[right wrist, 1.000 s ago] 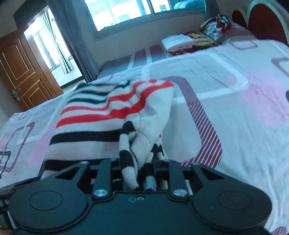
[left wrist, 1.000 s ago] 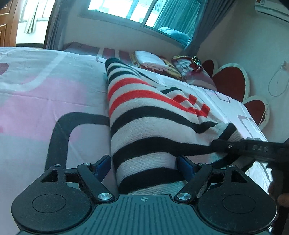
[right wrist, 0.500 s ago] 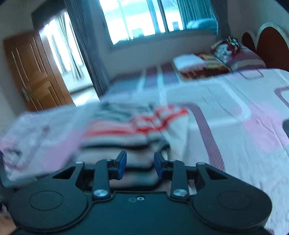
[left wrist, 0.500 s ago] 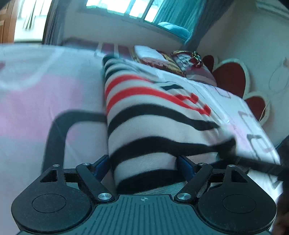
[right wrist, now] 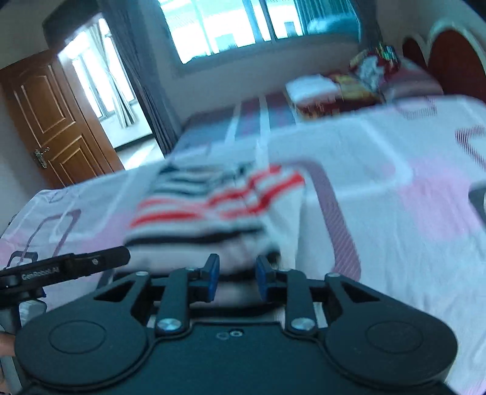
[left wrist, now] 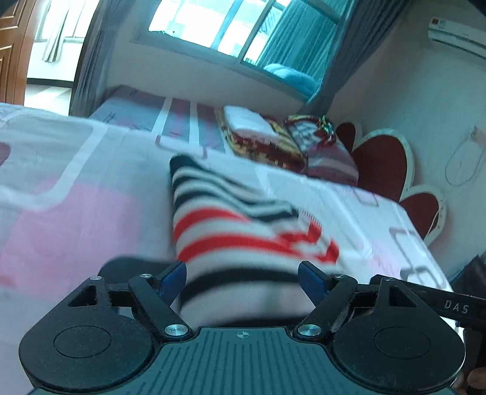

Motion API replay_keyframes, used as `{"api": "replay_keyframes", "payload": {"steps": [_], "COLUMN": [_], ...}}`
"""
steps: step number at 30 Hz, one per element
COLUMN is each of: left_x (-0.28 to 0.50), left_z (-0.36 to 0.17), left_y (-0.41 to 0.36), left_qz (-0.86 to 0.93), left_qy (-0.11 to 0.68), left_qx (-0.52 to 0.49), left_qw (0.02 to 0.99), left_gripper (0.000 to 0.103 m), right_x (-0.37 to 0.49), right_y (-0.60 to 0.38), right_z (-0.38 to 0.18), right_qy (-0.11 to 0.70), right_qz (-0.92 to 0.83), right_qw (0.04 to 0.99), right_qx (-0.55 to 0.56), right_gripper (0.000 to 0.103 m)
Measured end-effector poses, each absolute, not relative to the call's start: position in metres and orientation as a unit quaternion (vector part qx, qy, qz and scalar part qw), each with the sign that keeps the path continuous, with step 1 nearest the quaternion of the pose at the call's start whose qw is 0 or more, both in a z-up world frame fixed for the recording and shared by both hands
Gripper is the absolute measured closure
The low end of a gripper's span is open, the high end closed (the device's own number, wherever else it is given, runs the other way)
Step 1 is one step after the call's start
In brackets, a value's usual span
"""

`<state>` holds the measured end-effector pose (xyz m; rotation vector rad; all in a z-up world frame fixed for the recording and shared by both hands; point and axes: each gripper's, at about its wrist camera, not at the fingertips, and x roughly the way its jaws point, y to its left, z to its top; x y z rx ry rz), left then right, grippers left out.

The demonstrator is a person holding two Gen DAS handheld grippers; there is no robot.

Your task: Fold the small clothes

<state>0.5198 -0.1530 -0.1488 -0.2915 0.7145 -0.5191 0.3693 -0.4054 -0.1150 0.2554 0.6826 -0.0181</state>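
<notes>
Two wrist fisheyes, close above bed (left wrist: 76, 188), facing window (left wrist: 212, 27), sharing striped garment (left wrist: 243, 231)

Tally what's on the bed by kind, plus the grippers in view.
Striped sweater: 1
Folded items stacked at the far end, near the window: at least 2; blur hides an exact count
Grippers: 2, the left gripper and the right gripper
Total: at least 5
</notes>
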Motion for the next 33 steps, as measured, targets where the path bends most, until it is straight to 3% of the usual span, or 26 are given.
{"api": "replay_keyframes", "payload": {"steps": [6, 10, 14, 16, 25, 33], "left_x": [0.556, 0.564, 0.575, 0.573, 0.603, 0.641], "left_z": [-0.153, -0.177, -0.201, -0.194, -0.164, -0.204], "left_y": [-0.184, -0.191, -0.171, -0.181, -0.18, -0.177], "left_qz": [-0.25, -0.216, -0.208, -0.207, -0.178, -0.158], "left_qy": [0.363, 0.375, 0.423, 0.415, 0.379, 0.43], "left_qx": [-0.133, -0.091, -0.18, -0.155, -0.158, -0.172], "left_qw": [0.888, 0.897, 0.863, 0.872, 0.894, 0.872], "left_gripper": [0.023, 0.023, 0.023, 0.023, 0.023, 0.023], "right_x": [0.42, 0.445, 0.45, 0.454, 0.469, 0.51], "right_y": [-0.403, -0.404, -0.409, -0.407, -0.41, -0.423], "right_z": [-0.101, -0.134, -0.169, -0.167, -0.128, -0.14], "right_qy": [0.329, 0.356, 0.363, 0.367, 0.349, 0.333], "right_qz": [-0.004, -0.023, -0.026, -0.022, 0.013, -0.01], "right_qw": [0.939, 0.93, 0.928, 0.927, 0.935, 0.94], "right_qx": [0.099, 0.087, 0.082, 0.077, 0.056, 0.076], "right_gripper": [0.076, 0.077, 0.081, 0.081, 0.07, 0.067]}}
